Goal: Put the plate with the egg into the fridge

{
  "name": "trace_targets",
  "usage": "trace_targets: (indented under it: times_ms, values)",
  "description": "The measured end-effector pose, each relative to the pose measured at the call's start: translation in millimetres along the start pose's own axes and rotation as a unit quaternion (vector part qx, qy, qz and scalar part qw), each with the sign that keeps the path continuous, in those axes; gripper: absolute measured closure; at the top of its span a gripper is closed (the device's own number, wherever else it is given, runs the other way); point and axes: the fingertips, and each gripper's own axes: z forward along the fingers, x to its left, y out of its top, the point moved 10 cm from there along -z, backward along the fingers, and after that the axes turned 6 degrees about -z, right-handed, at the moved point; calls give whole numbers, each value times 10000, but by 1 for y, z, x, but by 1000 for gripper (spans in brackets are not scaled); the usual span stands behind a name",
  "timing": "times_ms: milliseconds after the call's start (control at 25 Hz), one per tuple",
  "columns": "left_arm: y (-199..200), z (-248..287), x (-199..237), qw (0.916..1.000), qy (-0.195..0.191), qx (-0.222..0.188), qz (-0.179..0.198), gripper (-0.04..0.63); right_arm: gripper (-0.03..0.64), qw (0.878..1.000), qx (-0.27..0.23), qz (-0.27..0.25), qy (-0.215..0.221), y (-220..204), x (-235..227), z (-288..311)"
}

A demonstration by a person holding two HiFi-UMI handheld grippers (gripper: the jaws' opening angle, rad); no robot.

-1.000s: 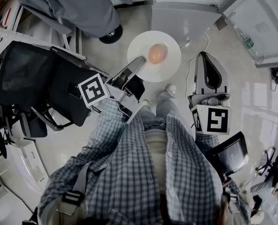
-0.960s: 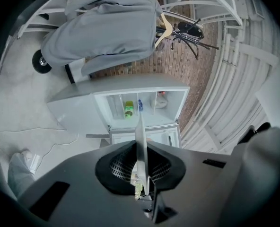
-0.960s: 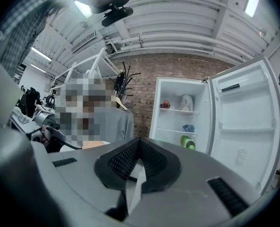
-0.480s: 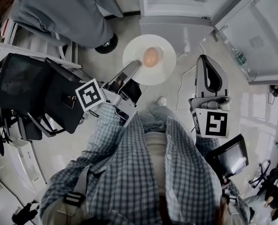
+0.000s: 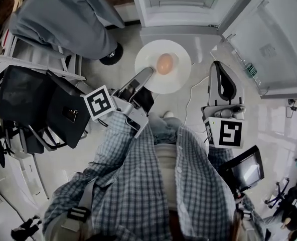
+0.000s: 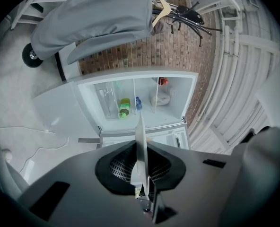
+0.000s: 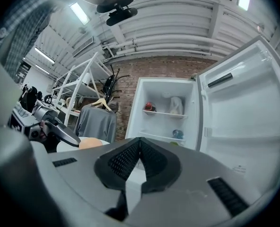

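Fridge [image 5: 174, 4] brought closer than a second ago, white open compartment now seen. Left gripper [image 5: 146, 74] pinched on rim of round glossy white plate [image 5: 181, 77], held just before fridge. Smooth tan oval egg [image 5: 164, 63] carried at plate centre. Right gripper [image 5: 217, 67] pressed together, empty, near open fridge door [image 5: 274, 39].

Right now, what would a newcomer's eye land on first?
A white plate with an egg on it, pinched by its rim in the left gripper, hangs over the floor. Straight ahead, the fridge stands open, door swung right. The right gripper is shut, empty.
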Motion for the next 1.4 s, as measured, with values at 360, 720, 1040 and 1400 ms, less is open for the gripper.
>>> trace_targets:
  times_ms: [360, 720, 1040, 1400]
  values:
    - [0, 33, 5, 9999, 52, 123, -37, 569, 611, 9996, 17, 138, -235, -7, -21, 2]
    - [28, 75, 7, 9998, 87, 150, -25, 569, 611, 9996, 86, 34, -260, -17, -41, 36]
    - [73, 119, 3, 10000, 29, 76, -4, 569, 611, 9998, -12, -36, -179, -15, -61, 102]
    - [119, 165, 0, 9999, 1, 150, 31, 569, 611, 9997, -20, -113, -203, -15, -77, 160]
